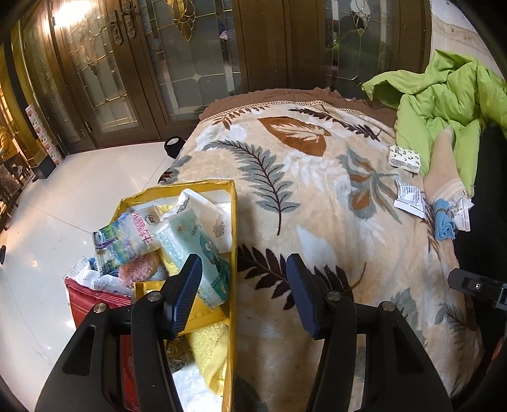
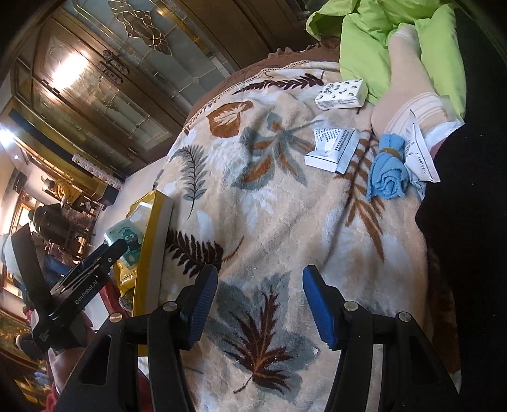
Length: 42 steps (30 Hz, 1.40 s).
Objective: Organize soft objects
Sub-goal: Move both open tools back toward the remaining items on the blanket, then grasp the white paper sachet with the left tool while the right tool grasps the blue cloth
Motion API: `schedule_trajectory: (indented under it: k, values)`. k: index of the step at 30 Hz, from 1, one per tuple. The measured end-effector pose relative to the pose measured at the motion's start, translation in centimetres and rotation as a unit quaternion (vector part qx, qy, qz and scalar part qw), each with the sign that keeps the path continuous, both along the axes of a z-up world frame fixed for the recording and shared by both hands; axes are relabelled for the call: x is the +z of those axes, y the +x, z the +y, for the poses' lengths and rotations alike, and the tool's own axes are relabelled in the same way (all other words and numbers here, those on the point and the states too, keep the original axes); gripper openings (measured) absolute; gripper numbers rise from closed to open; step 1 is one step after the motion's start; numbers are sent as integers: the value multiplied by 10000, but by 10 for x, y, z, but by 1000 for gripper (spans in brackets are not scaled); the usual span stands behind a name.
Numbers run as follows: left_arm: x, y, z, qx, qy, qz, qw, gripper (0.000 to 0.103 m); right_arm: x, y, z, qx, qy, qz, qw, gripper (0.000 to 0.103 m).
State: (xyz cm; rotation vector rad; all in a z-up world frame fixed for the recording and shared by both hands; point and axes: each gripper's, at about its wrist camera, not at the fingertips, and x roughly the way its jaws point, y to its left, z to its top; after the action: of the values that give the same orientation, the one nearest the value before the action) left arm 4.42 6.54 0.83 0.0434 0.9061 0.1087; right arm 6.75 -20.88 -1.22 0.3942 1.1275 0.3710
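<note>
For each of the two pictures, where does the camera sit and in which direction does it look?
Left wrist view: sits on the left gripper, looking forward and down over the yellow bag of packets and the leaf-pattern blanket; its own open jaws show, plus part of the other gripper at the right edge.
Right wrist view: sits on the right gripper, looking down at the blanket; its open jaws show, with the left gripper at the left.
Shared: blanket, yellow bag, blue cloth roll, green quilt.

Yellow box (image 1: 233,222) contents partly buried
</note>
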Motion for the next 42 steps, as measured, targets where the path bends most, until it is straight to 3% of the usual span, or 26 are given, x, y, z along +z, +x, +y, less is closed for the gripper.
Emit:
schedule_trajectory:
  k: [9, 16, 24, 30, 34, 42]
  values:
    - [-14, 14, -14, -144, -204, 203, 9995, 54, -9, 3, -11, -152, -28, 113, 9998, 58]
    - [-24, 46, -47, -577, -914, 507, 9928, 54, -16, 13, -32, -524, -158, 150, 9984, 61]
    - [-32, 117, -104, -1215, -1940, 982, 9685, 54, -22, 39, -59, -1146, -204, 206, 9930, 61]
    - [-48, 159, -150, -1713, -2126, 1396, 9518, 54, -31, 70, -66, -1512, -139, 339, 9878, 61]
    - [-62, 175, -163, -1781, -2429, 1742, 9375, 54, -33, 76, -70, -1841, -113, 406, 9820, 61]
    - [-78, 190, -180, -1842, -2502, 1931, 9307, 64, -42, 87, -81, -2461, 131, 824, 9656, 60]
